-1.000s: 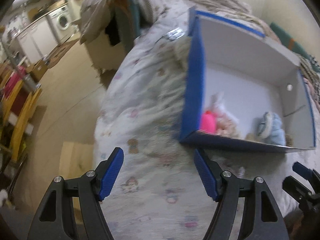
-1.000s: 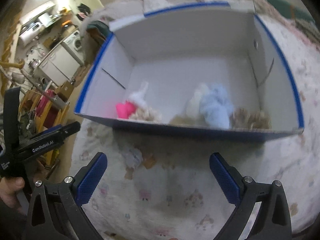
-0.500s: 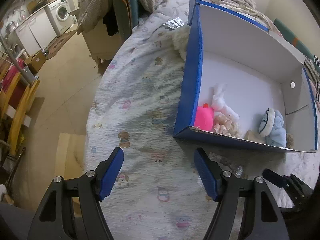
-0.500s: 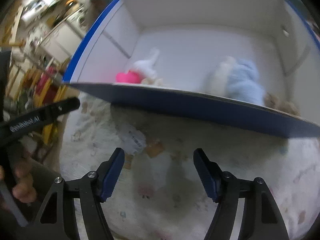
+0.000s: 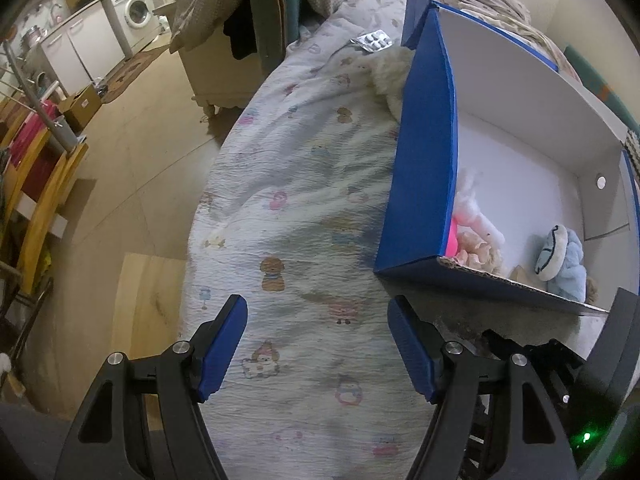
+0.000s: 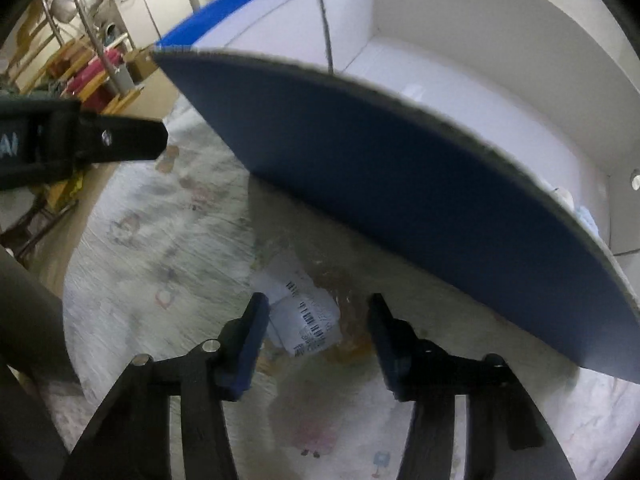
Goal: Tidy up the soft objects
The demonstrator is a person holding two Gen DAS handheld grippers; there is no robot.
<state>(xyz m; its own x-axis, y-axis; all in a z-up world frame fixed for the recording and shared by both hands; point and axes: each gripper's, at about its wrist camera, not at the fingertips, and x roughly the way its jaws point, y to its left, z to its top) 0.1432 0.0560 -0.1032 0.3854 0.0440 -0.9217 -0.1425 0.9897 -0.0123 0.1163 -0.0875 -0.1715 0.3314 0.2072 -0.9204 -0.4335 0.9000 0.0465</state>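
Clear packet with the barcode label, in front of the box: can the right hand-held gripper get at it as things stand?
Probably yes. The right hand-held gripper is open with the packet lying between its fingers on the bedspread. Nothing covers it; the box's blue front wall stands just behind.

Washing machine (image 5: pixel 138 10) by white cabinets (image 5: pixel 82 50), cardboard box (image 5: pixel 82 105) on floor, blister pack (image 5: pixel 374 41) on patterned bedspread (image 5: pixel 296 216)
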